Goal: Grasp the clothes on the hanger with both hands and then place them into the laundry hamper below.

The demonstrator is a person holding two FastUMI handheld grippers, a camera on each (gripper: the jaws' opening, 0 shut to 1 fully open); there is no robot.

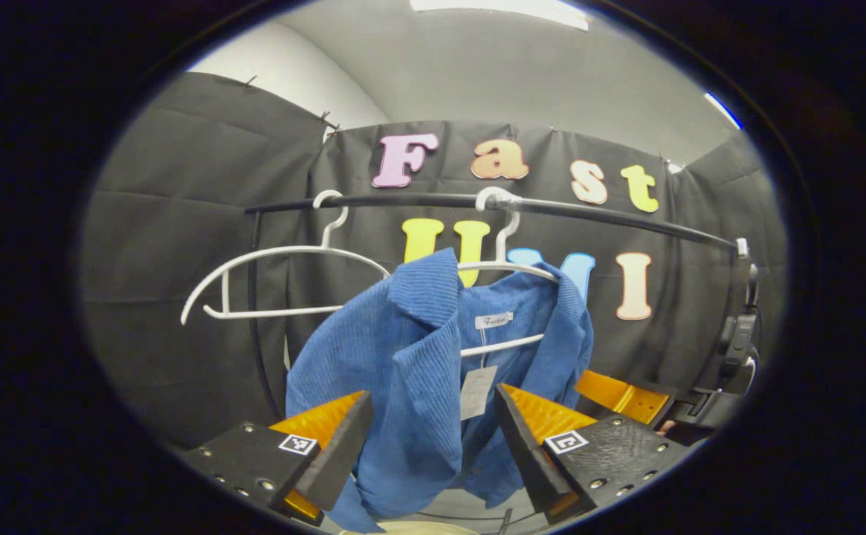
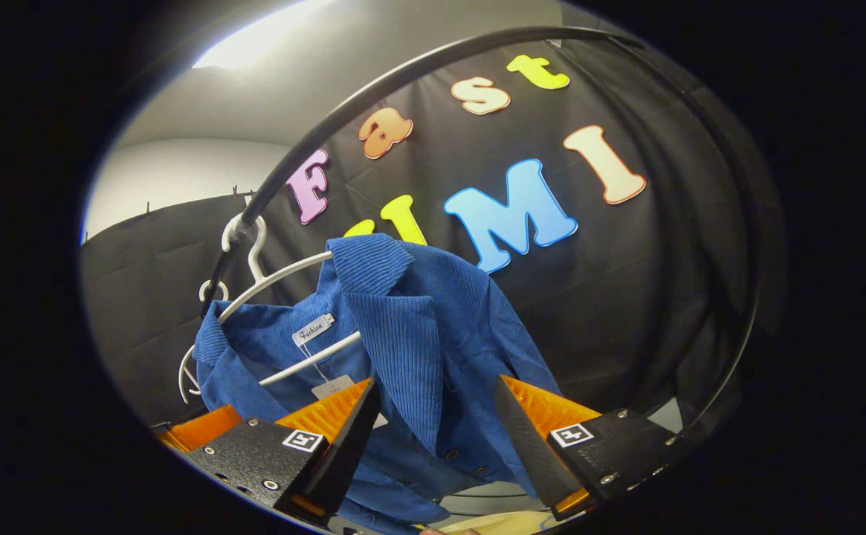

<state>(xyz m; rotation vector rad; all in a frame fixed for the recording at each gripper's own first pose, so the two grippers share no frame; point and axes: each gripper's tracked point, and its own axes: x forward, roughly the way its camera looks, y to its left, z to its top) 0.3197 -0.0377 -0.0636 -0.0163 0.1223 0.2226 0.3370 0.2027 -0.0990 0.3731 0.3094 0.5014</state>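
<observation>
A blue corduroy jacket (image 1: 418, 357) hangs on a white hanger (image 1: 511, 267) from a black rail (image 1: 589, 212). In the left gripper view my left gripper (image 1: 433, 394) is open, its fingers standing on either side of one front panel without pressing it. The right gripper view has the same jacket (image 2: 418, 334) on its hanger (image 2: 276, 279). My right gripper (image 2: 436, 383) is open there too, straddling the other lapel and front panel. A pale rim, perhaps the hamper (image 1: 410, 527), peeks in below the jacket, and a similar pale edge (image 2: 492, 524) lies under the right gripper.
An empty white hanger (image 1: 276, 282) hangs on the rail left of the jacket. The rail's curved frame (image 2: 737, 334) bends down on the right. Part of the right gripper (image 1: 618, 397) is beyond the jacket; part of the left gripper (image 2: 202, 431) is at the lower left.
</observation>
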